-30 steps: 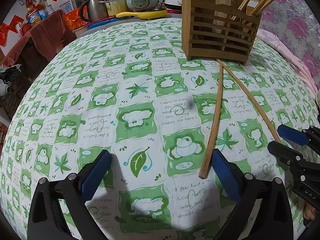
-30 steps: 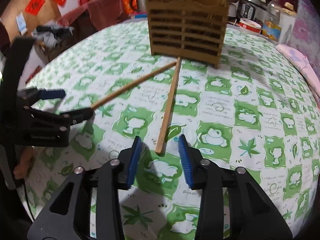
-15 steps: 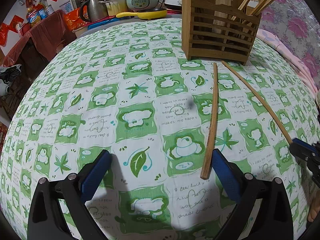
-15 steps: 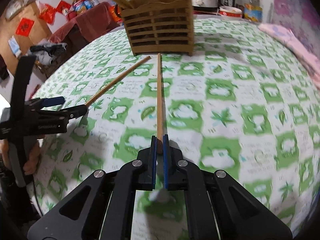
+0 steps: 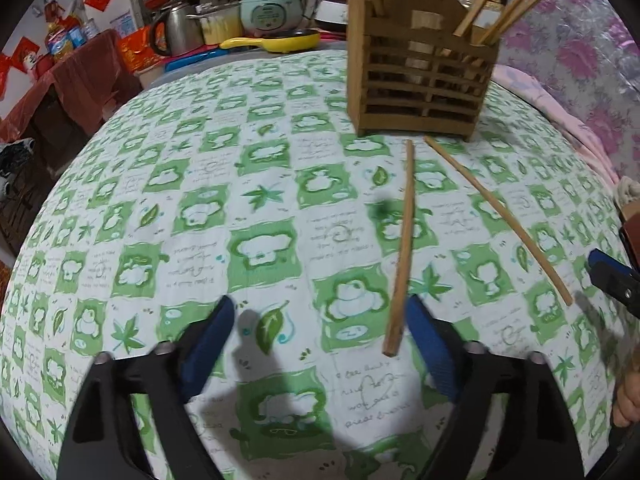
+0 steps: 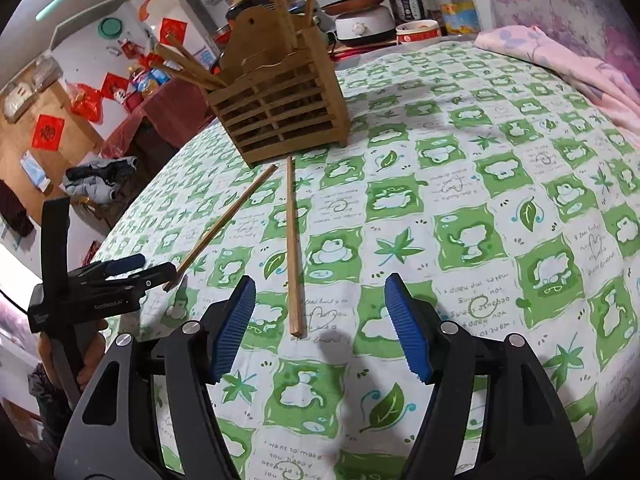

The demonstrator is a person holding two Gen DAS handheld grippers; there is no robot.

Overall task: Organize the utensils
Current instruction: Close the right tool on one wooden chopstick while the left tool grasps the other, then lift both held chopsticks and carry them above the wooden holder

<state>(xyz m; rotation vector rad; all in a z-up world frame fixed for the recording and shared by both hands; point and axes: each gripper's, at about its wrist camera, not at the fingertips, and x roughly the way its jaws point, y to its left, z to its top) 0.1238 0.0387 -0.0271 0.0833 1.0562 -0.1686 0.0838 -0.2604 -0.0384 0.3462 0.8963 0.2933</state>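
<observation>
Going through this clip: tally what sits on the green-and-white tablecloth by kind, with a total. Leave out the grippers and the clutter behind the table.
Loose chopsticks lying flat on the cloth: 2, one near the left gripper and one toward the right
Wooden slatted utensil holder, upright, with more chopsticks standing in it: 1
Total: 3

English script "want to make you happy" on the green-and-white tablecloth (image 6: 460, 184); other lettering illegible.

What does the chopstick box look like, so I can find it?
On the green-and-white tablecloth, towards the far edge, stands the chopstick holder, a slatted wooden box. Unlike the two loose chopsticks lying flat before it, it stands upright with chopsticks poking out.
</observation>
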